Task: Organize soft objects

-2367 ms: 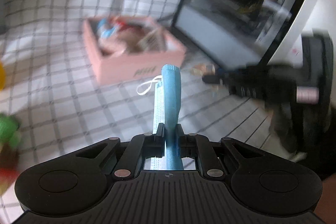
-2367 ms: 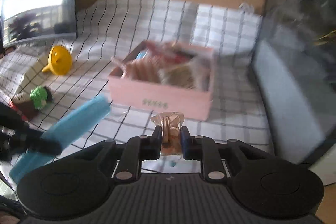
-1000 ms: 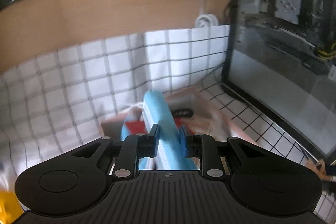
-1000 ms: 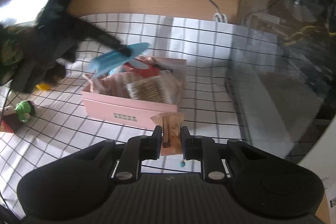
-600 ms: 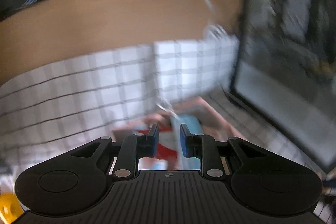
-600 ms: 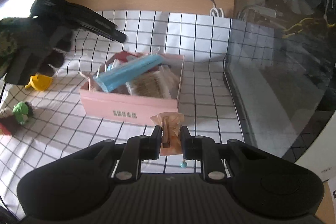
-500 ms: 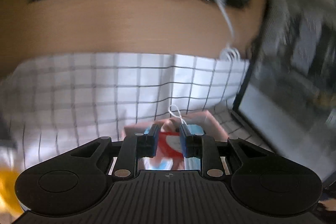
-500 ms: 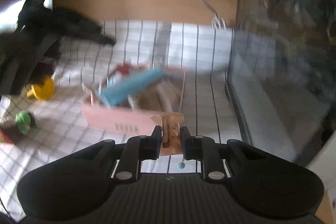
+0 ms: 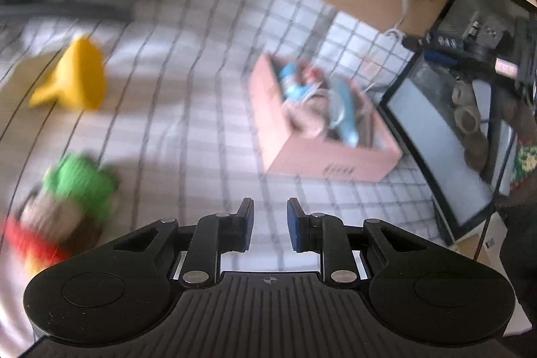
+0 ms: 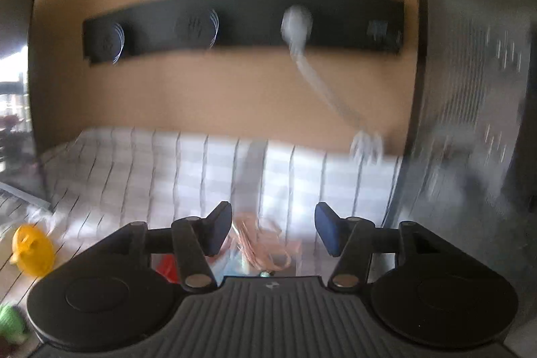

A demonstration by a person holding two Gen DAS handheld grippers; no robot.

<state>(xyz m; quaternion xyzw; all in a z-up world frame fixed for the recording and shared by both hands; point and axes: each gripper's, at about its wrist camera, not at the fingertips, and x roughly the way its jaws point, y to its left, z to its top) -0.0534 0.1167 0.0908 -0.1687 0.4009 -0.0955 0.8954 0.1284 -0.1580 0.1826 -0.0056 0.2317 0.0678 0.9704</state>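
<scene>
Inside pink box point(image 9: 295, 153), mask point(image 9: 345, 113) now released

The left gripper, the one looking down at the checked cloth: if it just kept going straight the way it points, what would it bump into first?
Most likely the checked tablecloth itself. The left gripper points down at bare cloth, with the pink box off to the right and the green plush toy to the left. The picture is blurred, so depth is uncertain.
</scene>
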